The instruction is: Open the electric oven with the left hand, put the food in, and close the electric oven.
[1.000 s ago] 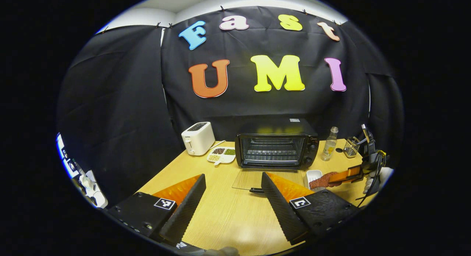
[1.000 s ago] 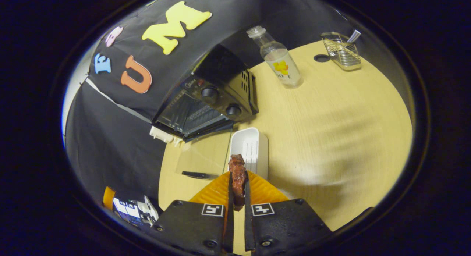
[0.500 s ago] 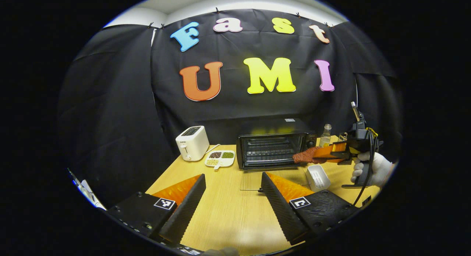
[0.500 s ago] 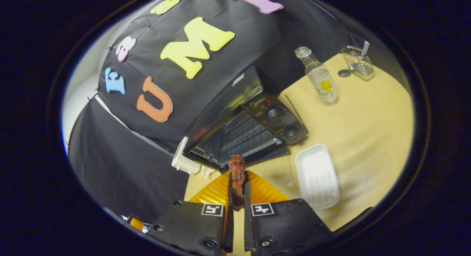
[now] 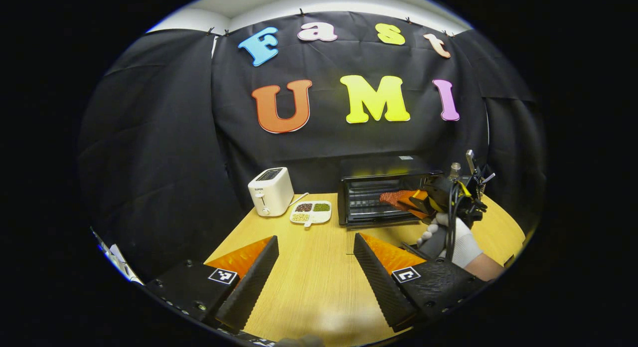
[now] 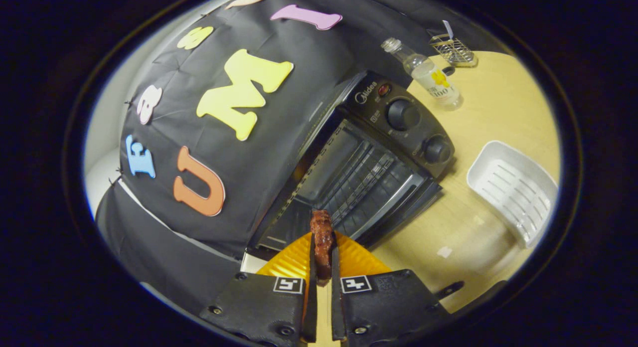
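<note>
**Q:** Two grippers are at work. How does each one stand?

**A:** In the left gripper view, the left gripper (image 5: 315,267) sits at the bottom centre of the frame, its fingers spread wide apart with nothing between them, above the bare wooden table (image 5: 309,287). In the right gripper view, the right gripper (image 6: 322,260) is at the bottom centre, its two fingers pressed together on a strip of reddish-brown food (image 6: 321,237).

**Q:** Where is that food in relation to the oven?

**A:** The electric oven (image 6: 359,172) fills the middle of the right gripper view, its cavity and wire rack exposed. The far end of the food overlaps the front edge of that opening. Whether it has passed inside, I cannot tell. In the left gripper view, right of centre, the right gripper (image 5: 413,200) is held by a gloved hand (image 5: 451,237) in front of the oven (image 5: 381,192), and the food (image 5: 394,197) lies across the dark opening.

**Q:** What else is on the table?

**A:** In the right gripper view, a white tray (image 6: 513,190) lies at the right edge, near the oven. A clear bottle (image 6: 428,75) stands at the upper right, with a wire basket (image 6: 453,48) beyond it. In the left gripper view, a white toaster (image 5: 270,190) stands left of the oven, and a divided dish (image 5: 311,212) of grains lies between them.
</note>
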{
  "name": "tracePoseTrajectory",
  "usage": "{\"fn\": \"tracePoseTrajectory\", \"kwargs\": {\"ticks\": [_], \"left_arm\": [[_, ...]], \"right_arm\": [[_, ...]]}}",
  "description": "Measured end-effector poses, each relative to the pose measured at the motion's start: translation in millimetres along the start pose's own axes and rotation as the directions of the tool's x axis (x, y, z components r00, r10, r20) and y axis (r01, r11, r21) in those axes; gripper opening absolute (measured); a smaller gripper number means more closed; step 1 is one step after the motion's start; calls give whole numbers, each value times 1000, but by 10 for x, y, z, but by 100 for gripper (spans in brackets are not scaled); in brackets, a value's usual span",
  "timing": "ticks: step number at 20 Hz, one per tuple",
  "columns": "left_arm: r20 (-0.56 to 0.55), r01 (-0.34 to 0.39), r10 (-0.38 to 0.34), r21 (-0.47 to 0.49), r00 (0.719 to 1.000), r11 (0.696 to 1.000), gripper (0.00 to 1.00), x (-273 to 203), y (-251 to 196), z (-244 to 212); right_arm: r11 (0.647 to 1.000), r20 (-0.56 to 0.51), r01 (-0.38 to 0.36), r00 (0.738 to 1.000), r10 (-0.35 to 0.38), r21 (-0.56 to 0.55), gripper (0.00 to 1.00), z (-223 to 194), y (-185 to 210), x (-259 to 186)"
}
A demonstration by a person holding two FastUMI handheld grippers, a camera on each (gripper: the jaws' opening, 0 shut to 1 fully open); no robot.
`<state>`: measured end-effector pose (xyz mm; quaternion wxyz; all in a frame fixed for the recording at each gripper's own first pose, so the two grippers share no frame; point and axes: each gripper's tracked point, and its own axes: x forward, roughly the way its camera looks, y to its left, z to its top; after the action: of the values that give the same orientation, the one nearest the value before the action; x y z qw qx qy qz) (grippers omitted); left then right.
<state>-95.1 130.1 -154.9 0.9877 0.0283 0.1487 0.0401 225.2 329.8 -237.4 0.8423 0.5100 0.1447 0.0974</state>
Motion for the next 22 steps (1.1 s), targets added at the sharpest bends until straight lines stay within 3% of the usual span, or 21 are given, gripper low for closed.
{"fn": "tracePoseTrajectory", "kwargs": {"ticks": [12,17,19,22], "left_arm": [[-25,-68,68,-4,997,998,97,225,212,-153],[-46,-43,43,0,998,999,97,292,120,-183],[-44,-30,30,-3,999,1000,97,322,94,-159],[-51,-20,19,-19,999,1000,97,363,59,-192]], "right_arm": [[998,127,59,990,-61,15,14,168,-190,852],[986,151,140,981,-124,-94,16,204,-341,901],[984,156,135,981,-116,-118,18,221,-315,898],[958,159,186,975,-153,-218,33,242,-384,878]]}}
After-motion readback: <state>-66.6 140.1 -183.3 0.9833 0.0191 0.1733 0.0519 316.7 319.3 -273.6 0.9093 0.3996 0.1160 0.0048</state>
